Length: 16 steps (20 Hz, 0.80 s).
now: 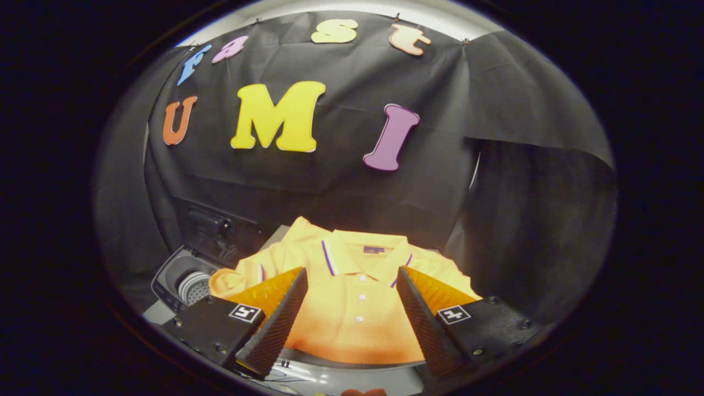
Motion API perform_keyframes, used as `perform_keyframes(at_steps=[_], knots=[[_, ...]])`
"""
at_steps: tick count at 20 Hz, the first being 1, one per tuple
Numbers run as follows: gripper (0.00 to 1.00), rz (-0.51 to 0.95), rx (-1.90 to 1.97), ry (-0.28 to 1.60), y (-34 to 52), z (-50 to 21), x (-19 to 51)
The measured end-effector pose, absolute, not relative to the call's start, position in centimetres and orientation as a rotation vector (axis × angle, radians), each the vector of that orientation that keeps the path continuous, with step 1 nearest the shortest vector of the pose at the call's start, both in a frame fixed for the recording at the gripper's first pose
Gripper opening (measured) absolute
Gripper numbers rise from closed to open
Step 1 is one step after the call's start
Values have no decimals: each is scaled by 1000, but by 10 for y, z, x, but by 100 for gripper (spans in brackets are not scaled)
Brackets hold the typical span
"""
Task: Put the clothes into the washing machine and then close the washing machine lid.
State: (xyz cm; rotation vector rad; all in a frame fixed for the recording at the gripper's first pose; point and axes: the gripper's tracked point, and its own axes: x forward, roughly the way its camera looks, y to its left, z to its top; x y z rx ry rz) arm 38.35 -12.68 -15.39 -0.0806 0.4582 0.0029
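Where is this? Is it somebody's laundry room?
Probably not a real laundry room, more a practice booth: black cloth wall, a small washing machine with its lid up, and a yellow shirt laid out. The open gripper hovers over the shirt.

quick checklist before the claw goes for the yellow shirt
1. Claw open: ok, fingers spread wide, holding nothing.
2. Yellow polo shirt within the opening: ok, it lies between and just ahead of the fingers.
3. Shirt free of clutter: ok, nothing rests on it.
4. Washing machine open: ok, drum visible, lid raised behind it.
5. Machine drum empty: cannot tell.
6. Enough fabric bunched for a pinch: cannot tell, the shirt lies flat.
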Motion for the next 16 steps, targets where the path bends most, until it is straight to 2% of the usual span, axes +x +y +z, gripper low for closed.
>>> perform_keyframes(at_steps=[12,16], knots=[[100,-30,-49,646,-137,-225,406],[100,-27,25,633,-132,-230,409]])
